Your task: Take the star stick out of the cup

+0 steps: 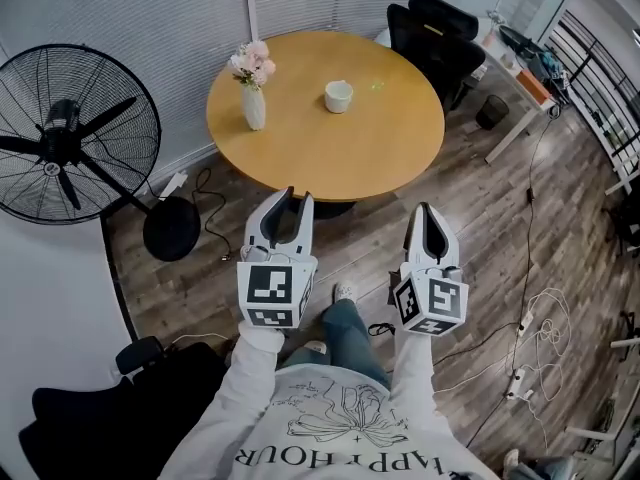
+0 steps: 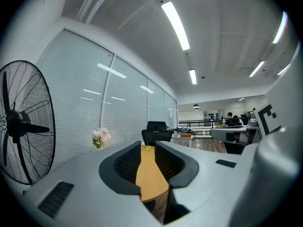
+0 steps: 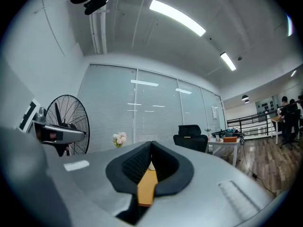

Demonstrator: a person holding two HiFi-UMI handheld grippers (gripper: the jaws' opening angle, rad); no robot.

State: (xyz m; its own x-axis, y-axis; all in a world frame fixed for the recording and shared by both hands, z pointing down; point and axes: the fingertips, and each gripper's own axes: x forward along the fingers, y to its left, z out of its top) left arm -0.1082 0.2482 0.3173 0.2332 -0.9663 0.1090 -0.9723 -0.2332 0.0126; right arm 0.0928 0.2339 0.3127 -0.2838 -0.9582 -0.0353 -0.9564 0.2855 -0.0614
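A white cup (image 1: 339,96) stands on the round wooden table (image 1: 330,148), right of centre at the far side. A small green object (image 1: 377,84) lies on the tabletop just right of the cup; whether it is the star stick I cannot tell. Nothing shows sticking out of the cup. Both grippers hang over the floor in front of the table, well short of the cup. My left gripper (image 1: 299,198) (image 2: 144,144) is open, with only the tabletop seen through the gap. My right gripper (image 1: 424,208) (image 3: 151,143) is shut, fingertips touching, holding nothing.
A white vase of pink flowers (image 1: 252,93) stands at the table's left edge. A big black floor fan (image 1: 65,138) is on the left, with cables on the floor beside it. Black chairs (image 1: 435,33) sit behind the table. More cables (image 1: 540,338) lie at the right.
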